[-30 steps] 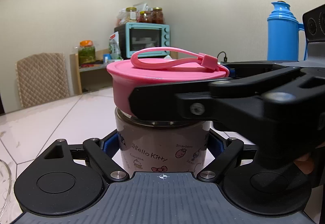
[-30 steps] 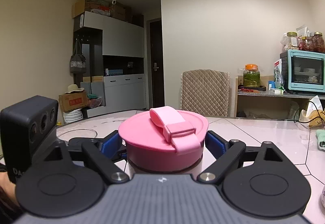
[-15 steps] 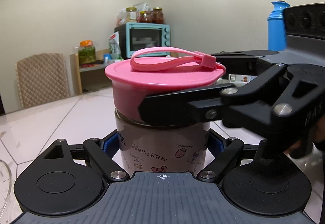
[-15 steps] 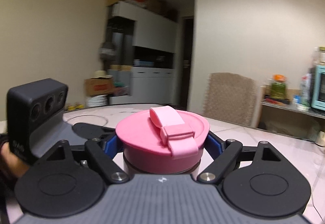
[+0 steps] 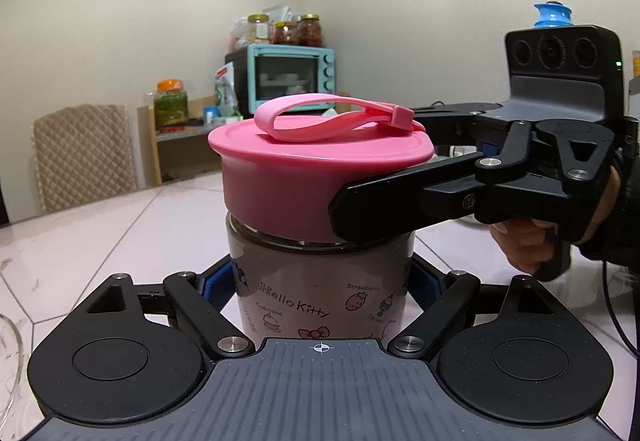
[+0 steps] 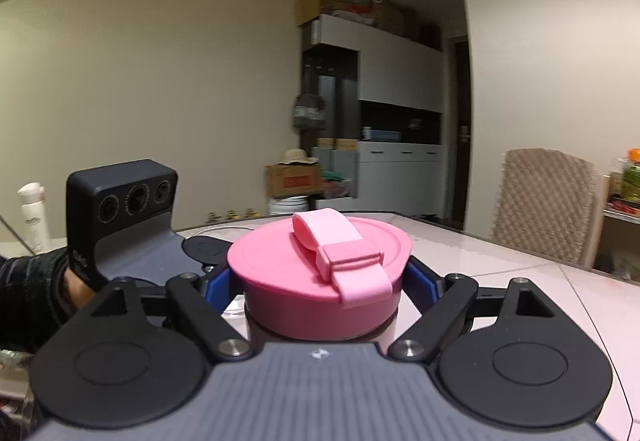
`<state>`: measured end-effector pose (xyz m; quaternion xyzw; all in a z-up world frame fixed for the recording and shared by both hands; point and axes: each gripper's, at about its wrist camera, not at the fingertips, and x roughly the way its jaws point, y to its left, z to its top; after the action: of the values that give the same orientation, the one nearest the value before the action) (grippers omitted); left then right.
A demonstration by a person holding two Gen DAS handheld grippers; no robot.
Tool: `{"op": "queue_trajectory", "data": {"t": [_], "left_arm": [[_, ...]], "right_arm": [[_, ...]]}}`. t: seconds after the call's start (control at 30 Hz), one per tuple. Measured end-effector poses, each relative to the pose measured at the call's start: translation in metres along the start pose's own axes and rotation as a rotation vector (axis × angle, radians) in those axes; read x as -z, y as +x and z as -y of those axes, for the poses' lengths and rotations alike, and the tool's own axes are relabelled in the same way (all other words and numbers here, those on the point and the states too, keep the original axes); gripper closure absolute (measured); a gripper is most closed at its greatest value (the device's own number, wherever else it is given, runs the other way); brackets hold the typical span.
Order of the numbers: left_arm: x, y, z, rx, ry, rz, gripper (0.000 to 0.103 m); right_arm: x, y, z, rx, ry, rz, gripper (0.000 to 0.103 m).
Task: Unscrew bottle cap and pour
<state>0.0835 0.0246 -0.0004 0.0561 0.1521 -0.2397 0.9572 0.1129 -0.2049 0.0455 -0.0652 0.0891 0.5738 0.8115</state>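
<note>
While left gripper point(image 5: 320, 281) grips bottle point(image 5: 320, 297), right gripper point(image 6: 320, 281) clamps pink cap point(image 6: 316, 261)

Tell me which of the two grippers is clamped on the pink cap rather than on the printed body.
The right gripper: its fingers pinch the pink cap. The left gripper grips lower, on the Hello Kitty bottle body.

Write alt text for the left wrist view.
The left gripper clamps a Hello Kitty bottle standing on a white table, while the right gripper reaches in from the right and grips its pink cap. Behind are a chair and a teal oven.
</note>
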Motion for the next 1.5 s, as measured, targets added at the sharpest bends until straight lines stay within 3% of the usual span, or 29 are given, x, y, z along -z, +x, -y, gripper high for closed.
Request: {"op": "queue_trajectory", "data": {"t": [0.27, 0.47, 0.97, 1.5], "left_arm": [[0.001, 0.001, 0.0, 0.0, 0.0, 0.0, 0.013], [0.001, 0.001, 0.0, 0.0, 0.0, 0.0, 0.013], [0.001, 0.001, 0.0, 0.0, 0.0, 0.0, 0.013], [0.002, 0.001, 0.0, -0.001, 0.0, 0.0, 0.013]], "right_arm": [[-0.008, -0.003, -0.04, 0.249, -0.016, -0.037, 0.012], [-0.006, 0.002, -0.062, 0.376, 0.053, -0.031, 0.012], [-0.002, 0.027, -0.075, 0.519, 0.127, -0.01, 0.013], [0.001, 0.038, -0.079, 0.586, 0.143, -0.01, 0.014]]}}
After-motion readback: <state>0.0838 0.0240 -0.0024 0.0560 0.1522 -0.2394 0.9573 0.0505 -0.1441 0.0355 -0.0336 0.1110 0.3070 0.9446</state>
